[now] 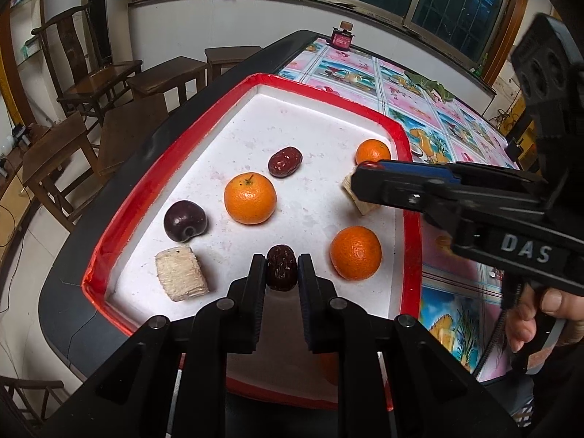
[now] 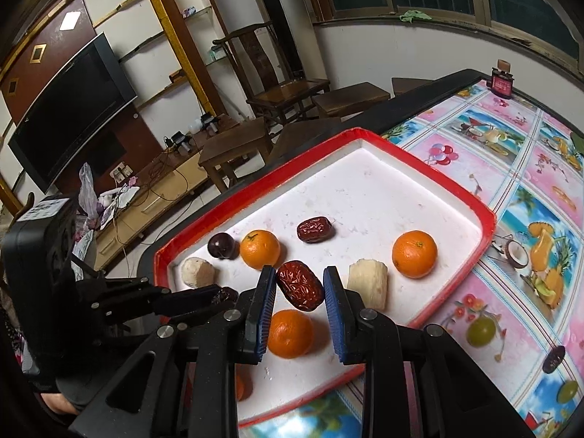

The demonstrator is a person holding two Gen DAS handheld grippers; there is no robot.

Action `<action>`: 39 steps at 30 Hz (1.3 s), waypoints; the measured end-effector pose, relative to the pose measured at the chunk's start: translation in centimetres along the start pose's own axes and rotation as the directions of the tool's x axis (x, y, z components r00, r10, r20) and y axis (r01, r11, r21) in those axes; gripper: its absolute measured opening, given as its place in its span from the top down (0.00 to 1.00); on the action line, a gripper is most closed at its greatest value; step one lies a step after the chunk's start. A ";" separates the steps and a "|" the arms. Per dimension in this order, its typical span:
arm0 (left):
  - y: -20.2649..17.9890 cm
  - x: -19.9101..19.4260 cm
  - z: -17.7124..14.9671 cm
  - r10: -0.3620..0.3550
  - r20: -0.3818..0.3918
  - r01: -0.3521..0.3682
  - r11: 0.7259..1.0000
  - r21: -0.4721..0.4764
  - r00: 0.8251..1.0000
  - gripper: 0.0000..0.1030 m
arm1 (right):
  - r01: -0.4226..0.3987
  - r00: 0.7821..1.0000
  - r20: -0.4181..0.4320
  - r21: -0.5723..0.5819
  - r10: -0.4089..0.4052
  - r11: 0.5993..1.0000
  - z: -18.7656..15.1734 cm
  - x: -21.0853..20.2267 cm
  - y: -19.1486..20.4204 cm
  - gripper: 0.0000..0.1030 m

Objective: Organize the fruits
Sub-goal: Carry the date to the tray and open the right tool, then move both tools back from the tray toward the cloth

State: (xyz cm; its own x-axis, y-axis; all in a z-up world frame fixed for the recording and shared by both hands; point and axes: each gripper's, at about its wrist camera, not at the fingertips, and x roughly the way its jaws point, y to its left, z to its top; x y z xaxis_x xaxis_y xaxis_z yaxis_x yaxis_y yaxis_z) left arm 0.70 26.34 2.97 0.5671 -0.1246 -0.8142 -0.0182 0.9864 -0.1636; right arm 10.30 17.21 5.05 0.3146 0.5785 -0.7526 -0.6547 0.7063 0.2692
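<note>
A white tray with a red rim (image 1: 146,182) (image 2: 485,226) lies on the table. On it are oranges (image 1: 250,198) (image 1: 356,253) (image 1: 373,151), a dark plum (image 1: 185,221) (image 2: 221,245), a loose red date (image 1: 285,161) (image 2: 314,230) and two pale fibrous chunks (image 1: 181,278) (image 2: 367,284). My left gripper (image 1: 281,261) is shut on a wrinkled red date (image 1: 281,270) low over the tray's near side. My right gripper (image 2: 299,272) is shut on another red date (image 2: 300,284) above an orange (image 2: 290,333). Each gripper shows in the other's view, the right gripper (image 1: 359,177) and the left gripper (image 2: 222,294).
The table carries a bright fruit-print cloth (image 2: 529,189) with a small red jar (image 1: 343,38) at its far end. Wooden chairs and stools (image 1: 95,84) stand beyond the table's black edge. A hand (image 1: 540,310) grips the right gripper's handle.
</note>
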 end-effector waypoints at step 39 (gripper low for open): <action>-0.9 -0.7 -0.4 -0.019 0.013 0.019 1.000 -0.023 1.000 0.43 | -0.047 0.998 0.056 0.071 0.043 0.996 -2.7 -2.8 -1.0 0.39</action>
State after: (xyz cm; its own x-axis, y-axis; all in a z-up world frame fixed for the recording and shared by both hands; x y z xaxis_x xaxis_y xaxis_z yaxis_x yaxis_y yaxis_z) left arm -0.02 25.50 3.51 0.5780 -0.1417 -0.8036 -0.0262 0.9811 -0.1919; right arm 8.27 13.78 5.27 0.3242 0.6301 -0.7056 -0.6185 0.7055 0.3459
